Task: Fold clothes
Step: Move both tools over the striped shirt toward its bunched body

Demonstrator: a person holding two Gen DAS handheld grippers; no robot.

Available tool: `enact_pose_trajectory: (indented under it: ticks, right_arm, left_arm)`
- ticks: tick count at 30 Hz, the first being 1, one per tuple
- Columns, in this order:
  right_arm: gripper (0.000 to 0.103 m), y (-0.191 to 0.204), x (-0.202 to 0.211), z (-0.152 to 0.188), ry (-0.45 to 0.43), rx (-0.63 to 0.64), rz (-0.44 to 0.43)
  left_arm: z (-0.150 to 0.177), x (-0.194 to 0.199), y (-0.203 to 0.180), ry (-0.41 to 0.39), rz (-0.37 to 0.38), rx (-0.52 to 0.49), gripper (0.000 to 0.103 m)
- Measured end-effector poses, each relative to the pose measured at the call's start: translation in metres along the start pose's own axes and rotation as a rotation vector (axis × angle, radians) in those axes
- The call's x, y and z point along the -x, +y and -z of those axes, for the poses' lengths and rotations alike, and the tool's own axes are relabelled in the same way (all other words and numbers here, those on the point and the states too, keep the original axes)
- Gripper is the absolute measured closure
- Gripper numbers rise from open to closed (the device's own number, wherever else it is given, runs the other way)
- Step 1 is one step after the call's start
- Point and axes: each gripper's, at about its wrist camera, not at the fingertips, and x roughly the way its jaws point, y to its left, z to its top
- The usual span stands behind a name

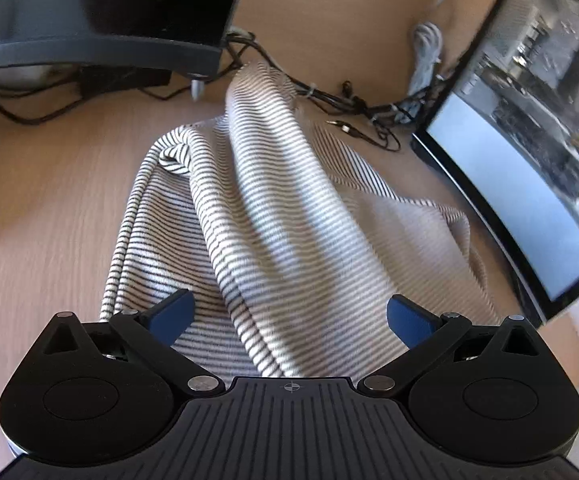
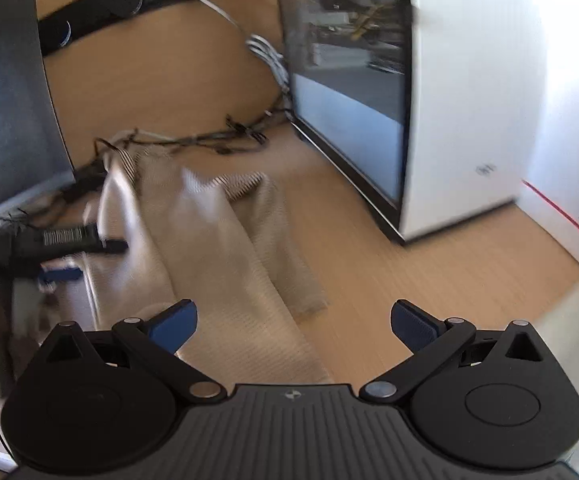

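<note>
So from my end, the white-and-dark striped knit garment [image 1: 273,216] is lying bunched on the pale wood-grain desk [image 1: 49,184], straight ahead of my left gripper [image 1: 289,316] and running right under its nose. It's not flat: there's a long raised ridge of fabric going diagonally away from the gripper, plus a small curled-over bit further out on the gripper's left side. It's rumpled rather than squared up, so I can't call it folded, and I can't tell if it's mid-fold or just heaped.

The left gripper's blue-padded fingers [image 1: 171,314] are spread wide with nothing between them, hovering low over the near edge of the cloth. My guess is that's so the open jaws can drop onto a hem or that ridge.

My right gripper [image 2: 293,322] is also wide apart and empty. In its view the same garment [image 2: 217,248] sits ahead and off to its left, pretty smeared by blur, while mostly bare desk lies directly in front of it. The left gripper's dark body [image 2: 49,240] shows up at its far left, over the cloth.

Beyond the fabric there's a tangle of black cables [image 1: 353,104], and a glass-sided computer case [image 1: 529,152] off to the right, so there's not much spare room to spread things out.
</note>
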Motion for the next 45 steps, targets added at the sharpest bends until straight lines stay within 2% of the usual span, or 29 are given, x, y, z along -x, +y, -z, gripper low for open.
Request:
enact_pose_trajectory:
  ticks: [2,7,10,12,14,16,21,23,26,29,31,39,45]
  right_arm:
    - [0.0,0.004,-0.018,-0.016,0.011,-0.028,-0.078]
    - [0.0,0.035,-0.071,-0.049,0.037,0.016,-0.22]
    - [0.0,0.047,-0.109,-0.058,0.125,0.025,-0.289]
    - [0.0,0.047,-0.13,-0.055,0.203,-0.014,-0.322]
    - [0.0,0.043,-0.14,-0.049,0.243,-0.052,-0.368]
    - [0.0,0.042,-0.138,-0.042,0.251,-0.037,-0.412]
    - [0.0,0.045,-0.123,-0.026,0.265,0.076,-0.469]
    - [0.0,0.036,-0.12,-0.025,0.273,0.034,-0.493]
    - [0.0,0.017,-0.121,-0.026,0.303,-0.13,-0.538]
    - [0.0,0.0,-0.124,-0.025,0.368,-0.284,-0.588]
    - [0.0,-0.004,-0.123,-0.023,0.39,-0.319,-0.614]
    - [0.0,0.001,-0.116,-0.016,0.435,-0.281,-0.628]
    - [0.0,0.013,-0.116,-0.018,0.448,-0.184,-0.624]
  left_arm:
    - [0.008,0.007,-0.003,0.009,-0.01,-0.028,0.0]
    - [0.029,0.033,-0.004,0.039,-0.021,0.018,0.0]
    - [0.041,0.049,-0.004,0.057,-0.027,0.046,0.0]
    - [0.05,0.059,-0.004,0.069,-0.031,0.065,0.0]
    - [0.058,0.07,-0.004,0.081,-0.035,0.083,0.0]
    - [0.063,0.079,-0.004,0.09,-0.038,0.104,0.0]
    - [0.051,0.088,-0.001,0.08,-0.037,0.162,0.0]
    - [0.04,0.084,0.0,0.062,-0.042,0.161,0.0]
    - [0.027,0.071,0.0,0.062,-0.054,0.168,0.0]
    - [0.031,0.066,-0.007,0.066,-0.081,0.13,0.0]
    - [0.034,0.062,-0.011,0.068,-0.099,0.105,0.0]
    - [0.044,0.047,-0.028,0.077,-0.17,0.004,0.0]
    - [0.062,0.063,-0.031,0.075,-0.149,0.043,0.0]
